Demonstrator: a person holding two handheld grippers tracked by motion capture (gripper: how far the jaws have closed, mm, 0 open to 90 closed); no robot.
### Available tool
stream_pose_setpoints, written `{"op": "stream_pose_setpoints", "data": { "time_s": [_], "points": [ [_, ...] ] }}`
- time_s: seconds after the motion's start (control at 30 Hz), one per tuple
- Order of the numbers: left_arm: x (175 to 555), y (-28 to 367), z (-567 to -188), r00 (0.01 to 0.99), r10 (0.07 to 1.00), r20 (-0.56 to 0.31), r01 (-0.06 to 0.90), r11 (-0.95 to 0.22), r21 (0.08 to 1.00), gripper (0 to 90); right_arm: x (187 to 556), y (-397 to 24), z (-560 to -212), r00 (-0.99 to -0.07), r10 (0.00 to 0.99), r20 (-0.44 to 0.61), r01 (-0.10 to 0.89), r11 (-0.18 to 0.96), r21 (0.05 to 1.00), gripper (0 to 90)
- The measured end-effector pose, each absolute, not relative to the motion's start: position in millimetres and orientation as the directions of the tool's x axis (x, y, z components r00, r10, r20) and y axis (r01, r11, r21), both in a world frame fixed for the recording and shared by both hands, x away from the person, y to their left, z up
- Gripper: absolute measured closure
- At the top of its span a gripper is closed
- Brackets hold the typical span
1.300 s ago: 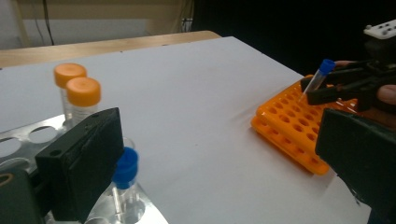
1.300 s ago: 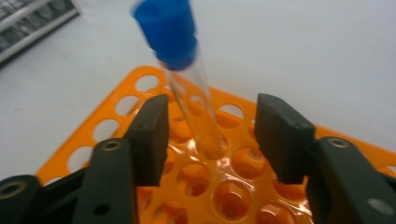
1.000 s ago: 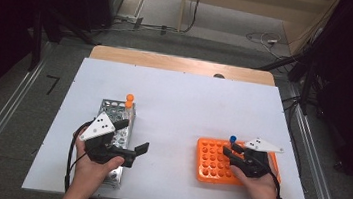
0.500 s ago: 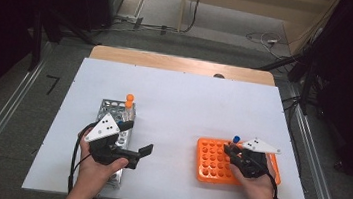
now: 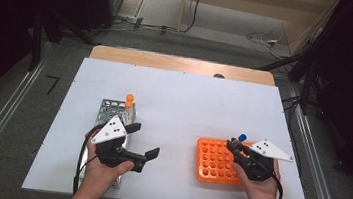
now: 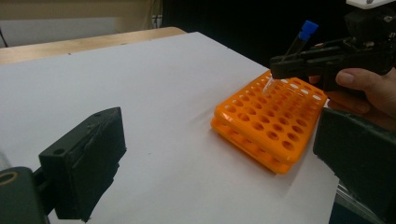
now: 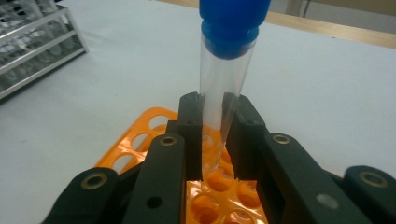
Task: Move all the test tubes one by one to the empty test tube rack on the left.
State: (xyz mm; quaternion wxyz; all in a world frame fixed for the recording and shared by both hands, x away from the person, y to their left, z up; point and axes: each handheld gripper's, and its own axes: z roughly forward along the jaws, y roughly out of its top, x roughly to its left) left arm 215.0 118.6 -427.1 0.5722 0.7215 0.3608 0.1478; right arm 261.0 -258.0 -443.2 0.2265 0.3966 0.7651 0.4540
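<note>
My right gripper (image 5: 233,147) is shut on a clear tube with a blue cap (image 5: 242,136), held upright over the far right part of the orange rack (image 5: 212,162). In the right gripper view the tube (image 7: 223,74) is pinched between the jaws, its tip just above the rack's holes (image 7: 140,140). My left gripper (image 5: 143,140) hangs open with nothing in it, over the near end of the metal wire rack (image 5: 112,110). The left gripper view looks across to the orange rack (image 6: 261,126), the right gripper (image 6: 280,65) and the tube (image 6: 304,31).
An orange-capped tube (image 5: 129,99) stands at the far end of the metal rack, which also shows in the right gripper view (image 7: 32,37). The white tabletop (image 5: 184,100) stretches between and beyond the two racks. A wooden strip (image 5: 178,63) runs along the far edge.
My right gripper and the blue-capped tube have edged slightly to the right over the orange rack. The left hand has barely shifted.
</note>
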Motion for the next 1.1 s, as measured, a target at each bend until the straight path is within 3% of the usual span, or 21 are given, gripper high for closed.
{"op": "stream_pose_setpoints", "data": {
  "time_s": [0.63,0.83,1.1],
  "points": [
    [216,85,-429,0.759,0.621,-0.194,0.333,-0.114,0.936,6.3,240,-219,-450,-0.749,0.661,0.049,0.354,0.336,0.873,75.1],
    [214,73,-429,0.788,0.586,-0.189,0.316,-0.122,0.941,12.8,232,-204,-452,-0.792,0.609,0.045,0.330,0.366,0.870,75.2],
    [211,56,-428,0.839,0.516,-0.175,0.289,-0.150,0.945,28.7,223,-190,-454,-0.833,0.551,0.054,0.317,0.395,0.862,75.1]
  ]
}}
